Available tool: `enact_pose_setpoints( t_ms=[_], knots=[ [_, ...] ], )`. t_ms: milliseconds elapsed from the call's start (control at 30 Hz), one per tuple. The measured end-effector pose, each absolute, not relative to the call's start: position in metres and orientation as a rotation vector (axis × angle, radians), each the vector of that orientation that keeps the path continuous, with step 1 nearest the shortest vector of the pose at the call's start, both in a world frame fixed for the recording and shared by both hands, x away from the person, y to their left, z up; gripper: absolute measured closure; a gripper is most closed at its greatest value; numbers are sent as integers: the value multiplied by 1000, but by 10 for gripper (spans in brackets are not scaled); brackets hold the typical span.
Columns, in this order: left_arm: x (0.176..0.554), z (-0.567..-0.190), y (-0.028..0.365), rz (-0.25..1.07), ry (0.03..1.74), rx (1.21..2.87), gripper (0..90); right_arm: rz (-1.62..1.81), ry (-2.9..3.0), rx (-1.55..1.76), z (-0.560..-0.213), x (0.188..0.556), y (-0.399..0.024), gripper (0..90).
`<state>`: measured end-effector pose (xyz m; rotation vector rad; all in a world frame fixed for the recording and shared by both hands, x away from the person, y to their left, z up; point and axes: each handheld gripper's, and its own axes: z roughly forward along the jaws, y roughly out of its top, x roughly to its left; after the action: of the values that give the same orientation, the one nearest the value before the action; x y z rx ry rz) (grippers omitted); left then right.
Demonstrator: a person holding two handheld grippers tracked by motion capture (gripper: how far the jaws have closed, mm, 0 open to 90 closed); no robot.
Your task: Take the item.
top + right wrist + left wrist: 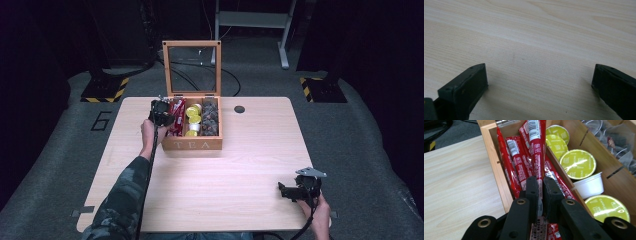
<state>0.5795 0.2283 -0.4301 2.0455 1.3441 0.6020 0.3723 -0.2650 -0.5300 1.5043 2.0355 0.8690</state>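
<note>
Left gripper (540,185) over wooden tea box's (192,144) left compartment, jaws pinched on one red stick packet (535,147) standing among others, yellow-lidded capsules (577,163) in middle compartment, right gripper (539,82) spread wide, empty, low over bare table (531,32) near its front right corner

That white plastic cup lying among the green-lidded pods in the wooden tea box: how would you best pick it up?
Probably from above, jaws closing across the round side wall of the white plastic cup. It lies on its side between the green-lidded pods, so that wall is its most exposed part.
</note>
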Motion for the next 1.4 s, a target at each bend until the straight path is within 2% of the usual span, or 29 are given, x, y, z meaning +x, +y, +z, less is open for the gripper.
enact_pose_setpoints(
  t_ms=[1400],
  knots=[
    [535,-396,258,647,1241,1973,831,869,2036,1504,-530,372,-265,0]
  ],
)
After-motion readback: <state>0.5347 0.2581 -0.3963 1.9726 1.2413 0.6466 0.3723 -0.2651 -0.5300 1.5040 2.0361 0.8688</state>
